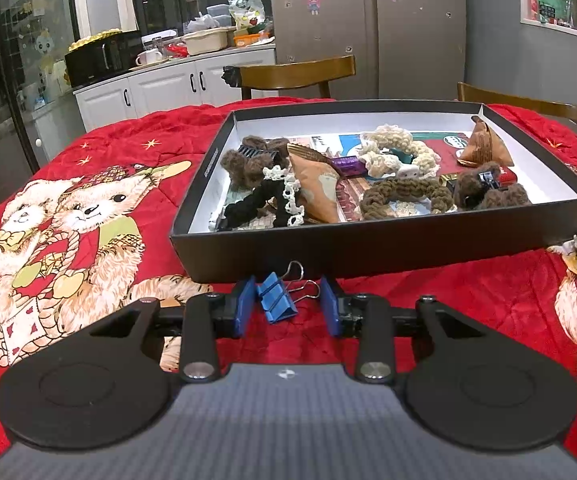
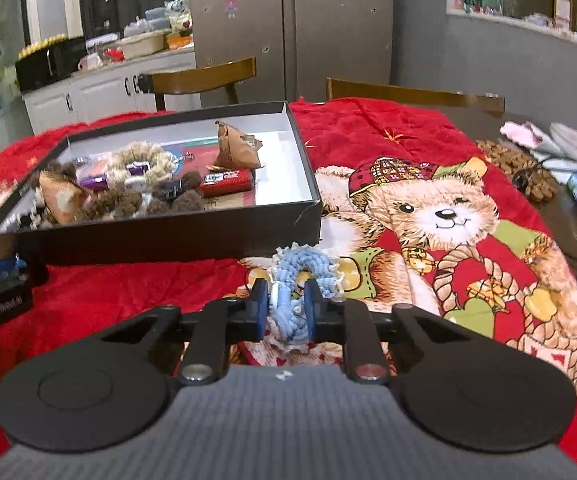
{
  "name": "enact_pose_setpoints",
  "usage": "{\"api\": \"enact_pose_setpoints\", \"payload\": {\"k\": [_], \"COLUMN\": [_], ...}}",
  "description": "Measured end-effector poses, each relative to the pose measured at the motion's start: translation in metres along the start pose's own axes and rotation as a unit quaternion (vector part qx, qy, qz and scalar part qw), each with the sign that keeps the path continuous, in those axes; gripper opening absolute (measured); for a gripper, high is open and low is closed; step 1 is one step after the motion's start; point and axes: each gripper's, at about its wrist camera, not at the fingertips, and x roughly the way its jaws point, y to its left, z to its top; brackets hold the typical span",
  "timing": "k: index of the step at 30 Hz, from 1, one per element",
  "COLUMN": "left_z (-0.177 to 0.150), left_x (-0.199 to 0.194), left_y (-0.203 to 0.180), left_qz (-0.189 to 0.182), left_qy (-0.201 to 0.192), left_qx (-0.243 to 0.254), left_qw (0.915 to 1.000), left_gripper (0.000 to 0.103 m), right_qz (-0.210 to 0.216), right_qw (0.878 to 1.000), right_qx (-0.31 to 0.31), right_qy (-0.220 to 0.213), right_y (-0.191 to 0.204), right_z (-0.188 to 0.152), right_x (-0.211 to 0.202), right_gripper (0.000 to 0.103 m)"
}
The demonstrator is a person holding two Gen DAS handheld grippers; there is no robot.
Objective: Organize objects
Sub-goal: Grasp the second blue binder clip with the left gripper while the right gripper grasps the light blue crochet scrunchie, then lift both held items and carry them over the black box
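Left gripper point(image 1: 288, 306) sat low over the red quilt point(image 1: 128, 168), jaws partly open with the blue clip point(image 1: 276, 298) between them. Left pad touched or nearly touched the clip body; right pad stood clear of it, a gap showing, beside the clip's wire handles. Not a firm grip as seen. Clip lay tilted on the quilt, just in front of the box point(image 1: 368, 244).

Right gripper point(image 2: 287, 312) was closed narrow on the blue scrunchie point(image 2: 300, 276), both pads pressing its near part. The scrunchie's loop stuck up past the fingertips, white lace trim on its edge. It sat on the quilt over the bear print, just in front of the box's near right corner.

Box was black outside, white inside, open top, on the quilt mid-table. Inside, in a loose pile: brown scrunchie point(image 1: 402, 196), cream scrunchie point(image 1: 402, 148), black scrunchie with white lace point(image 1: 264, 196), two brown fuzzy hair claws point(image 1: 248, 160), two paper-wrapped triangular packets point(image 1: 320, 188), a purple tube point(image 1: 348, 164), a red tube point(image 2: 226, 182). Printed cards lay flat under them.

In the right wrist view, a brown mat point(image 2: 516, 164) and some blurred clutter lay at the table's far right edge, off the quilt.

Beyond the table: two wooden chairs point(image 1: 296, 74), white cabinets point(image 1: 160, 88) with a black microwave point(image 1: 100, 58) and clutter on top, a grey fridge point(image 1: 368, 20) with stickers.
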Motion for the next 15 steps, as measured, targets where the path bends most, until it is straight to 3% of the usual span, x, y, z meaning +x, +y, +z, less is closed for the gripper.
{"api": "enact_pose_setpoints", "payload": {"k": [2,11,15], "left_z": [0.0,-0.003,-0.003], "left_x": [-0.001,-0.008,-0.013], "left_y": [0.001,0.0,-0.001], "left_qz": [0.002,0.008,-0.001], "left_qy": [0.0,0.001,0.001], "left_qx": [-0.002,-0.002,-0.001], "left_qw": [1.0,1.0,1.0], "left_gripper": [0.041,0.041,0.041], "right_qz": [0.014,0.056,0.07], "right_qw": [1.0,0.996,0.995], "right_qx": [0.016,0.062,0.07], "right_qy": [-0.002,-0.003,-0.023], "right_y": [-0.005,-0.016,-0.018], "right_z": [0.002,0.006,0.008], "right_x": [-0.002,-0.008,-0.017], "right_gripper": [0.015,0.014,0.014]}}
